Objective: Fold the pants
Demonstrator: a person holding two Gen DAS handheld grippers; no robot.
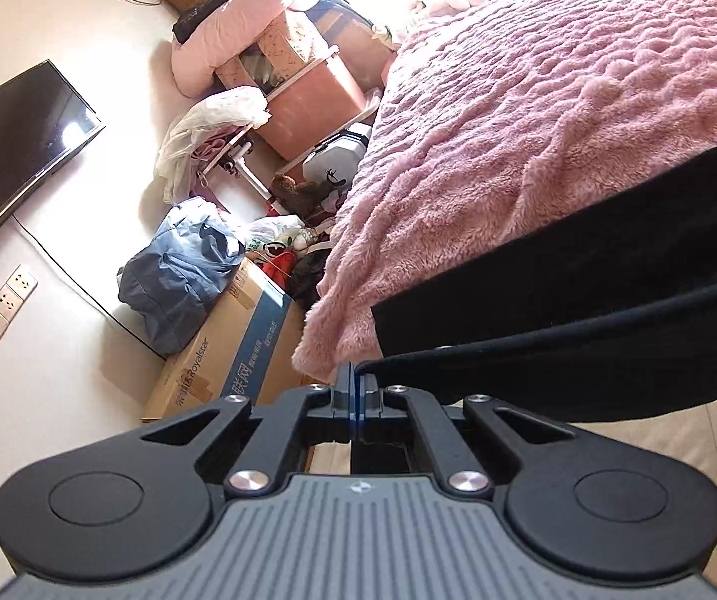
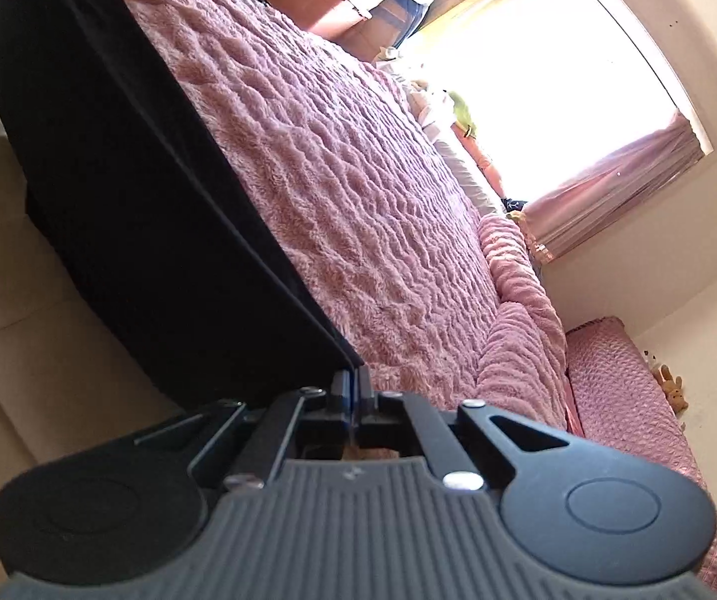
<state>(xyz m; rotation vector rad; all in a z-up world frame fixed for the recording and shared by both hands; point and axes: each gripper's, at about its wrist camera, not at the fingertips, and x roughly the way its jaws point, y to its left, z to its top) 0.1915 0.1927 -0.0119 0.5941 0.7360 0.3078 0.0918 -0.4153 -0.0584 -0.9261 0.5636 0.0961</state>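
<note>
The black pants (image 1: 583,290) hang stretched between my two grippers in front of the pink fuzzy bed cover (image 1: 558,100). My left gripper (image 1: 357,375) is shut on one corner of the pants' edge, which runs off to the right. In the right wrist view the pants (image 2: 133,175) spread up and to the left from my right gripper (image 2: 353,375), which is shut on another corner of the fabric. The cloth is doubled, with two layers showing along its edge. The pink bed cover (image 2: 358,190) lies behind it.
Left of the bed stand a cardboard box (image 1: 228,350), a blue bag (image 1: 178,275), storage bins and piled bedding (image 1: 238,40). A TV (image 1: 13,145) hangs on the wall. A bright window with a pink curtain (image 2: 608,190) is beyond the bed. Beige floor (image 2: 33,325) lies below.
</note>
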